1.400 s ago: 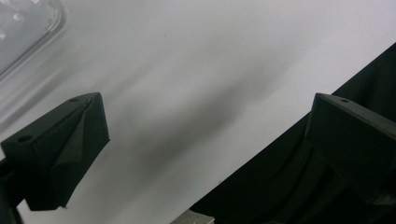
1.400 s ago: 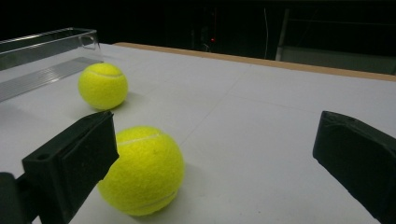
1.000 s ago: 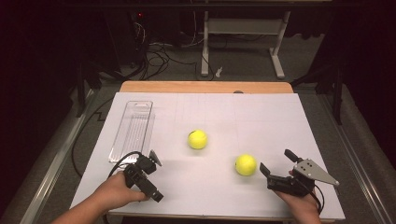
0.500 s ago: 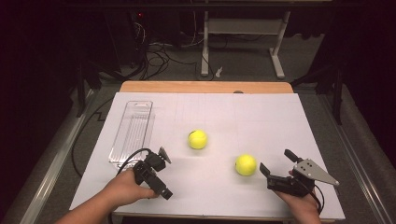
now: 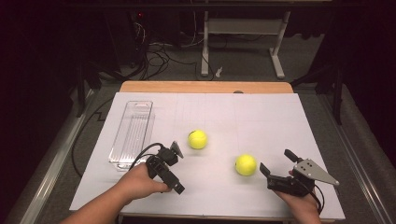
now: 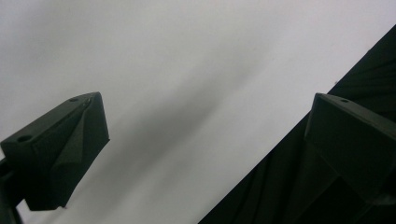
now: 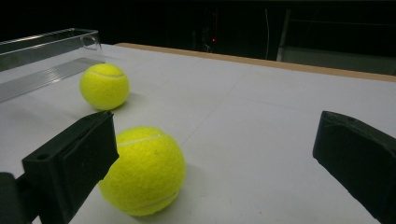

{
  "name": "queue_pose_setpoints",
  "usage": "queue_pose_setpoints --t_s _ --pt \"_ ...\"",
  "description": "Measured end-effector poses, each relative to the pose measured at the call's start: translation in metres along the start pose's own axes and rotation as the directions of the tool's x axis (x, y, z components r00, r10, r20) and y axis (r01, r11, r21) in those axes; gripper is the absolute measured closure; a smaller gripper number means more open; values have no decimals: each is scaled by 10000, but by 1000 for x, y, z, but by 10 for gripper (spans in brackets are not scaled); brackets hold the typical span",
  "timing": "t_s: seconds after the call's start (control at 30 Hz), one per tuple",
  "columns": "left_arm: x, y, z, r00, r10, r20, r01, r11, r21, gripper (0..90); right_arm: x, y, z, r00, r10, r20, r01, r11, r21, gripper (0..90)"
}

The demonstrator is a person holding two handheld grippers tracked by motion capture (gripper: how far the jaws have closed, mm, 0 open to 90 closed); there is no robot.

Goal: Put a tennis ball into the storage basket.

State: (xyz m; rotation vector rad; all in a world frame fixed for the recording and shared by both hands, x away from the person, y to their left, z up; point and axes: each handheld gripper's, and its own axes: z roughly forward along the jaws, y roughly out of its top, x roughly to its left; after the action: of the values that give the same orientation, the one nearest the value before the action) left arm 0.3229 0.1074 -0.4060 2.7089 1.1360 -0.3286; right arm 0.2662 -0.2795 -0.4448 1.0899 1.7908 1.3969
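Yellow felt marked both balls on the white sheet (image 5: 261, 116) covering your table. Your right gripper (image 5: 276, 165) sat low at the near right edge, its jaws spread wide with nothing between them, pointed toward the near ball (image 5: 245, 164). That ball rested on the sheet just ahead of the jaws, apart from them; in the right gripper view it lay beside the left-hand jaw (image 7: 142, 170), partly hidden behind that jaw's tip, with no contact that could be confirmed. The far ball (image 5: 197, 139) lay further in, near the middle of the sheet, well apart from the first, and appeared in the right gripper view (image 7: 104, 86) close to the clear tray. That tray (image 5: 132, 132), a long transparent trough, lay lengthwise along the left side of the sheet and held nothing visible. Your left gripper (image 5: 173, 149) was held at the near left, just beside the near end of the tray, angled toward the far ball but short of it. In the left gripper view its jaws stood well apart (image 6: 205, 121) over bare sheet, gripping nothing. A wooden table edge (image 5: 205, 87) showed beyond the sheet.
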Motion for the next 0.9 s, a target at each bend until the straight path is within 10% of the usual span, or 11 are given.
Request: queue_pose_setpoints --t_s 0.9 --pt "-8 50 -16 9997 110 202 -107 9998 -155 6 0 0 0 10000 -9 -71 9 10000 -26 6"
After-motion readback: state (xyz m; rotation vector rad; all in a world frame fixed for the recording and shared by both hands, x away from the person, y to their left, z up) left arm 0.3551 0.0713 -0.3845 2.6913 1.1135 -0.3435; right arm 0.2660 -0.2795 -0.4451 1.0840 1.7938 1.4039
